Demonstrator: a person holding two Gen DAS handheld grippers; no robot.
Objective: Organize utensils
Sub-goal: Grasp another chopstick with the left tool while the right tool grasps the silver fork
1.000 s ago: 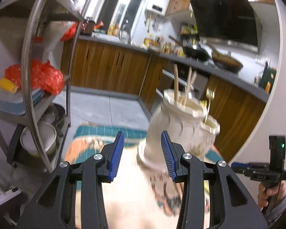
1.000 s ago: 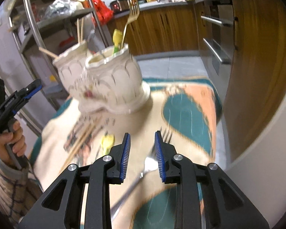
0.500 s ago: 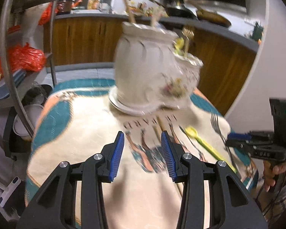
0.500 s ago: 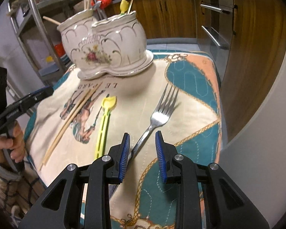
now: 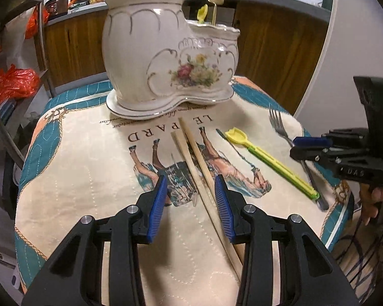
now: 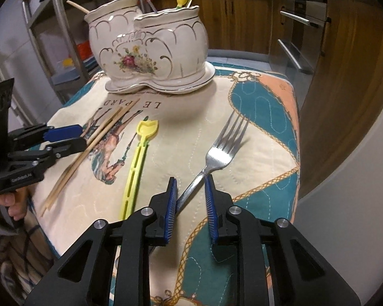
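Right hand-held gripper (image 6: pixel 190 200) closing astride fork (image 6: pixel 217 150) handle, not yet clamped; left hand-held gripper (image 5: pixel 190 199) closing astride chopsticks (image 5: pixel 195 158), ungripped.

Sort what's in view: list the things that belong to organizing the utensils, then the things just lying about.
For the job: chopsticks, yellow-green spoon, steel fork, ceramic holder, left gripper, right gripper.

Lying about: printed cloth, red bags, metal rack, wooden cabinets.
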